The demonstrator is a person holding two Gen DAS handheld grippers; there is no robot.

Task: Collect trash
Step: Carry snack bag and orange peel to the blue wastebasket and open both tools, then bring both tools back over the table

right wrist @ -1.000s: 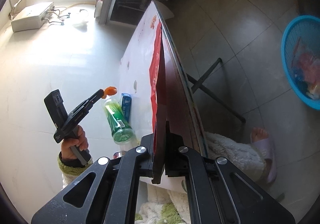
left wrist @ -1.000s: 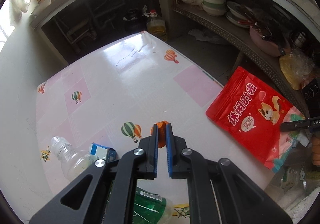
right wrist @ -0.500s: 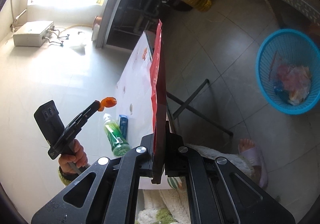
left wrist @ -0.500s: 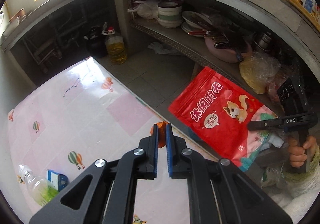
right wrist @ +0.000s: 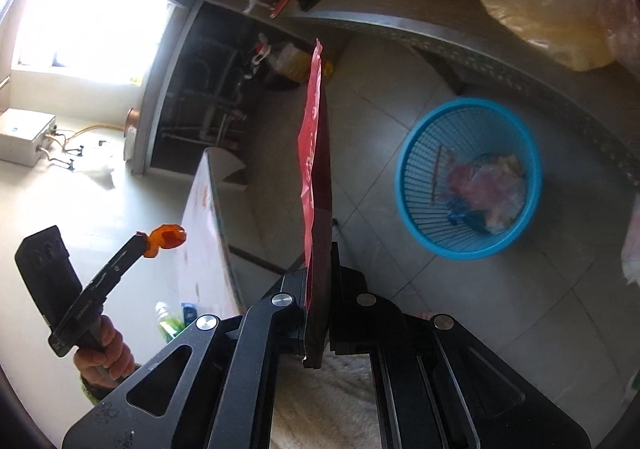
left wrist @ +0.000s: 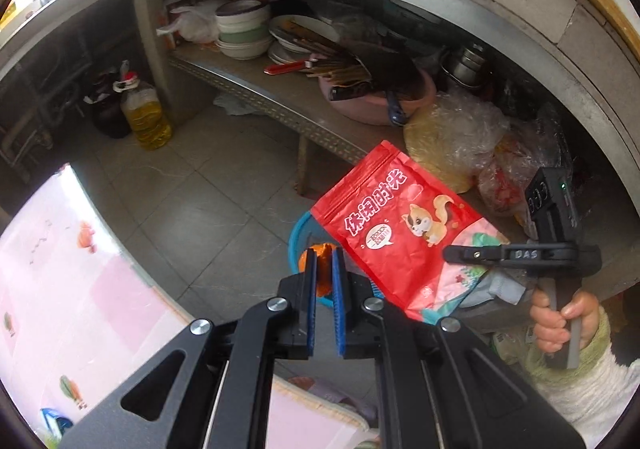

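My left gripper (left wrist: 323, 263) is shut on a small orange scrap (left wrist: 323, 273) and holds it in the air past the table edge; it also shows in the right wrist view (right wrist: 166, 237). My right gripper (right wrist: 319, 269) is shut on a red snack bag (right wrist: 316, 169), seen edge-on. In the left wrist view the red snack bag (left wrist: 392, 225) hangs flat, with the right gripper (left wrist: 452, 252) at its lower right. A blue trash basket (right wrist: 408, 185) with some trash stands on the floor, right of the bag. Its rim (left wrist: 294, 245) peeks out behind the scrap.
The table (left wrist: 60, 281) with a balloon-print cloth is at the lower left. A green bottle (right wrist: 168, 323) and a small blue carton (right wrist: 188, 315) lie on it. A low shelf (left wrist: 280, 105) holds bowls, utensils and bags. An oil jug (left wrist: 146, 115) stands on the tiled floor.
Both grippers have swung away from the table toward the floor and shelf. The blue basket has come closer in the right wrist view. Both holds are unchanged.
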